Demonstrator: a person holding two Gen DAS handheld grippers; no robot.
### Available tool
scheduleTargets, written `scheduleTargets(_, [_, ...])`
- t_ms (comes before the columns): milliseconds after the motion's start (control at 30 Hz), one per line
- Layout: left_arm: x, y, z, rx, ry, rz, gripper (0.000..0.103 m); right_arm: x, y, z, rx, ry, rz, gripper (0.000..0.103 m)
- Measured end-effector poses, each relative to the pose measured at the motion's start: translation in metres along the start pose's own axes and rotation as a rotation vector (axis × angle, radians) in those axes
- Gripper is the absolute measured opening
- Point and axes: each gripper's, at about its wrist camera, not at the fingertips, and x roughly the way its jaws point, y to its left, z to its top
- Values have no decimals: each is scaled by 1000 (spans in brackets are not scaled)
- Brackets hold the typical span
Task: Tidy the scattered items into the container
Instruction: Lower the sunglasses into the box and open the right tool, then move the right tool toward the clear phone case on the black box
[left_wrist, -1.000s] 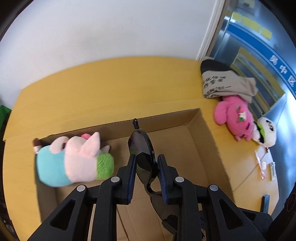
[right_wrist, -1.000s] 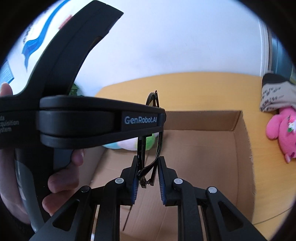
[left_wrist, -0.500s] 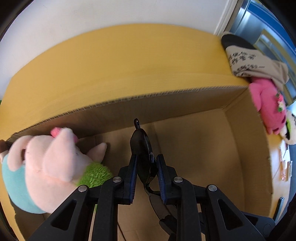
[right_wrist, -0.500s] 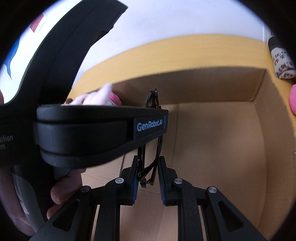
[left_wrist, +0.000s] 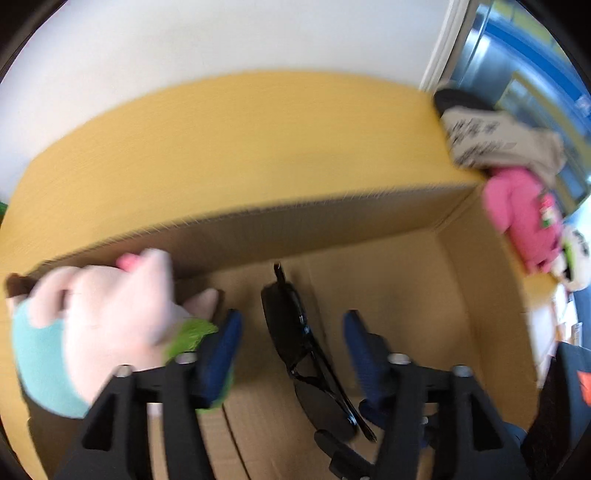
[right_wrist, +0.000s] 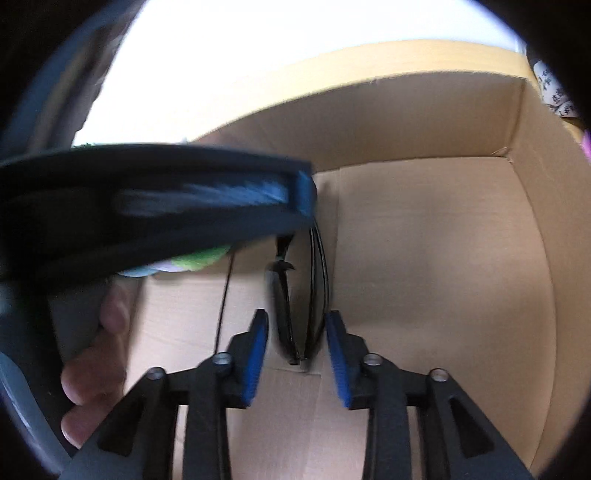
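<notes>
1. Both the left tongs and right tongs have just been opening; the sunglasses lie loose between them, inside the cardboard box.
2. Only the left view shows the pink plush on the yellow counter.
3. A white wall stands behind.

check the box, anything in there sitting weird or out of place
The sunglasses stand on edge on the cardboard box floor rather than lying flat, between the opened left tongs and right tongs, which have just been opening. The stuffed toy leans against the wall. Nothing looks damaged.
</notes>
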Motion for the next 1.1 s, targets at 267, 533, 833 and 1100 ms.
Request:
scheduleTargets(267, [-135,28,-78,2,-287,6,93,-109,31,-59,-99,-177,23,72])
scheduleTargets(533, [-205,79,-205,-97,-448,112,98,-118,49,-111,-255,-211,4,78])
scheduleTargets(833, [-220,82,-288,-154,-426,144,103,-132,77,-169,-275,-275,-112,78])
scheduleTargets(1100, [-208,46,-314,-88,-394,181,103,-138,49,-193,-247,-285,-70,78])
